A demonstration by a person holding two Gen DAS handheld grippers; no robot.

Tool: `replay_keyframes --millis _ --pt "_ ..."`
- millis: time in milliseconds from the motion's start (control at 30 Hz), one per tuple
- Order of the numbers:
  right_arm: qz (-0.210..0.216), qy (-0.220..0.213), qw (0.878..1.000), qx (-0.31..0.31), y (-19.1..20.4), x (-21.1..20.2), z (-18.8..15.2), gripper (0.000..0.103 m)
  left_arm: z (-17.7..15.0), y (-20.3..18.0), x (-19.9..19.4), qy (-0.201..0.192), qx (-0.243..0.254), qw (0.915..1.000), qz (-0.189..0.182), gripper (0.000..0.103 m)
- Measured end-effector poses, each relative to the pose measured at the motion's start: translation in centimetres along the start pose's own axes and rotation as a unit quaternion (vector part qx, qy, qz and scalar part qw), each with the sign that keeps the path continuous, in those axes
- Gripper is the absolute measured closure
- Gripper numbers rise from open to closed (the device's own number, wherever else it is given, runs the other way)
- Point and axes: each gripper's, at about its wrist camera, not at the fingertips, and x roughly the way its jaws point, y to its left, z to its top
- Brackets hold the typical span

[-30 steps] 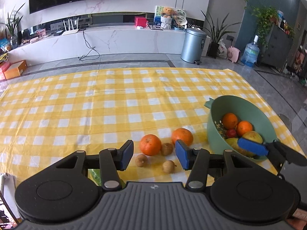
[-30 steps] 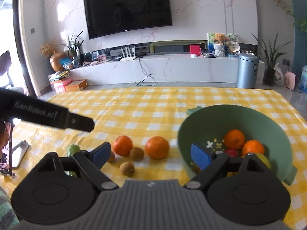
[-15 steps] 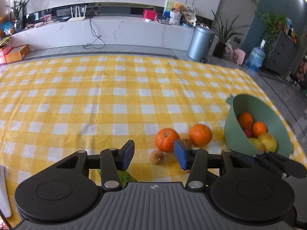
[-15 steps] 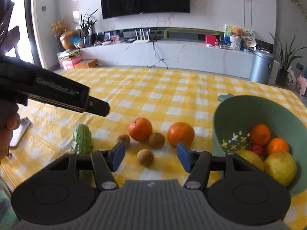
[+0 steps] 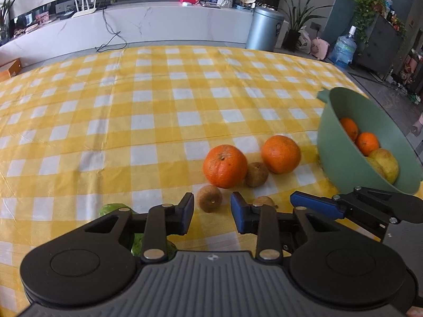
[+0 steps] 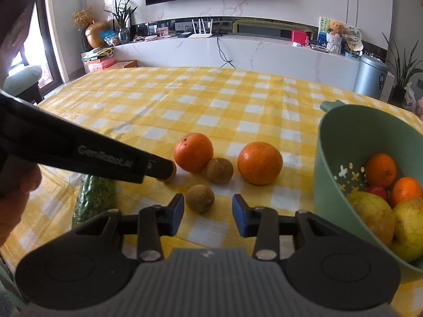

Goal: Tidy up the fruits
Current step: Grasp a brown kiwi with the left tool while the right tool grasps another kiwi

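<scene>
My left gripper (image 5: 211, 215) had just been closing its jaws, yet they stood narrowly apart, pressing nothing, with a small brown fruit (image 5: 210, 199) just ahead of the gap. My right gripper (image 6: 208, 216) had likewise been closing, empty, another brown fruit (image 6: 199, 198) just ahead of its gap. Two oranges (image 6: 260, 163) lay farther ahead on the counter (image 6: 211, 100); the green bowl (image 6: 341, 142) of fruit sat to the right.

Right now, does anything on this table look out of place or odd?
Among the fruit, a bumpy green cucumber lies on the yellow checked cloth, left of the oranges: a vegetable in a fruit-sorting scene. The green colander bowl looks upright; nothing spilled.
</scene>
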Motion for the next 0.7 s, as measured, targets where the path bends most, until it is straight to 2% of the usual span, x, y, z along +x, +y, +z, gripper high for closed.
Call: replay_keyframes --millis 267,433,500,700 --pt "0.006 0.008 1.0 0.001 0.0 1.0 0.0 0.068 -0.3 0.3 0.9 0.01 0.001 0.9999 0.005 0.065" --pt "0.009 0.01 1.0 0.004 -0.3 1.3 0.1 0.069 -0.1 0.5 1.3 0.011 -0.008 0.9999 -0.004 0.065" --pt "0.013 0.009 1.0 0.001 -0.3 1.4 0.2 0.074 -0.1 0.5 1.3 0.009 -0.008 0.9999 -0.003 0.065" --pt "0.014 0.011 1.0 0.0 -0.3 1.5 -0.1 0.076 -0.1 0.5 1.4 0.002 -0.01 0.9999 -0.003 0.07"
